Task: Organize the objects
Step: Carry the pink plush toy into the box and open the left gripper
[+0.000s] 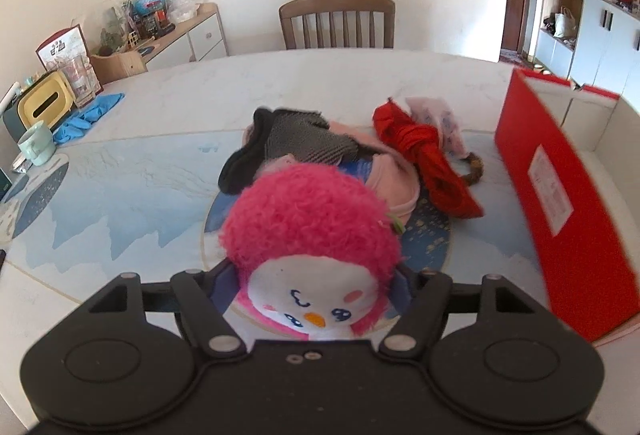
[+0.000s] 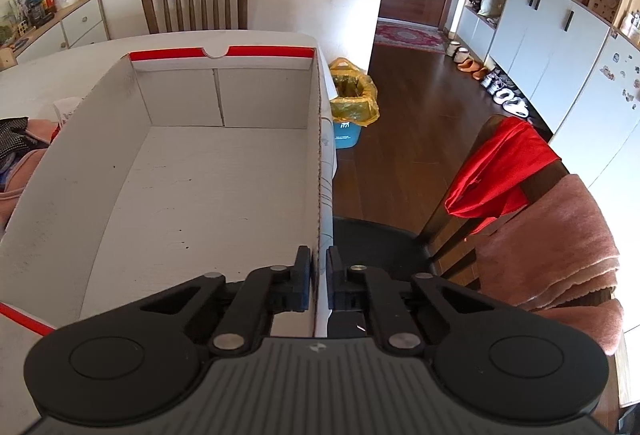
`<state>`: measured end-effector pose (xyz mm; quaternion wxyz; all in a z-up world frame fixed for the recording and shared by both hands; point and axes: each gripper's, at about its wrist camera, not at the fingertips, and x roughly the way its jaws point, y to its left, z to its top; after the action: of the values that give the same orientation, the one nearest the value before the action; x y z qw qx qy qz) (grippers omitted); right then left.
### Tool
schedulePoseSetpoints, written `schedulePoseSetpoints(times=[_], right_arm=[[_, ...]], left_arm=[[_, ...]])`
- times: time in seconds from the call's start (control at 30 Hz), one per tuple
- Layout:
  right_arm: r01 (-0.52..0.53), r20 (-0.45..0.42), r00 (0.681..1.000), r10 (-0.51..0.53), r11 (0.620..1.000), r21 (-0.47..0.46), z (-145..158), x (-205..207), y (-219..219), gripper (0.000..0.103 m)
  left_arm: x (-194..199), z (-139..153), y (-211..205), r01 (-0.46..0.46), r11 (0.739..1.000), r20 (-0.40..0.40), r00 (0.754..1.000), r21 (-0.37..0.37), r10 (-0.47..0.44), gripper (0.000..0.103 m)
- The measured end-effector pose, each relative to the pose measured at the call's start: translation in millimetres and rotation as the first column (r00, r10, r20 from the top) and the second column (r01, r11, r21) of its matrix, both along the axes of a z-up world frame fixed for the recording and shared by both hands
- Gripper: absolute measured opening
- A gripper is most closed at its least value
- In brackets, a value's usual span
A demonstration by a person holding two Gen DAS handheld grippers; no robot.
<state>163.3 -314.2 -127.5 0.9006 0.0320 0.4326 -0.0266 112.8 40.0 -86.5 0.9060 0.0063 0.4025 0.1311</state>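
A fluffy pink plush penguin (image 1: pixel 312 223) sits between the fingers of my left gripper (image 1: pixel 316 271), which is shut on its body above the blue-patterned table mat (image 1: pixel 120 187). Beyond it lies a pile: a dark grey knitted piece (image 1: pixel 296 143), a pink cloth (image 1: pixel 396 183), a knotted red cloth (image 1: pixel 432 155), a pale packet (image 1: pixel 440 119) and a brown hair tie (image 1: pixel 474 167). A red cardboard box (image 1: pixel 560 195) stands at the right. In the right wrist view the box's white inside (image 2: pixel 224 187) holds nothing, and my right gripper (image 2: pixel 319 255) is shut on its right wall.
A wooden chair (image 1: pixel 338 21) stands behind the table. At the table's left edge are a green mug (image 1: pixel 36 143), blue gloves (image 1: pixel 88 115) and a yellow tissue box (image 1: pixel 44 103). Right of the box, off the table, are a yellow-bagged bin (image 2: pixel 352 95) and a chair with a draped red cloth (image 2: pixel 500 171).
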Motion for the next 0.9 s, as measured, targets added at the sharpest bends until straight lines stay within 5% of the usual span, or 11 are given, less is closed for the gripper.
schedulePoseSetpoints(times=[0.37, 0.63, 0.9], right_arm=[[-0.009, 0.015, 1.000, 0.009, 1.000, 0.013, 3.4, 5.8, -0.5, 0.004], [-0.013, 0.019, 1.000, 0.012, 0.999, 0.030, 2.4, 7.2, -3.8, 0.002], [-0.013, 0.018, 1.000, 0.012, 0.999, 0.051, 2.1, 8.9, -5.9, 0.002]], left_arm=[[14.4, 56.5, -50.2, 0.185, 0.980, 0.055, 0.982, -0.068, -0.181, 0.071], [44.2, 75.7, -109.5, 0.375, 0.921, 0.058, 0.927, -0.110, -0.371, 0.072], [78.6, 62.9, -167.1, 0.495, 0.859, -0.005, 0.866, -0.132, -0.499, 0.072]])
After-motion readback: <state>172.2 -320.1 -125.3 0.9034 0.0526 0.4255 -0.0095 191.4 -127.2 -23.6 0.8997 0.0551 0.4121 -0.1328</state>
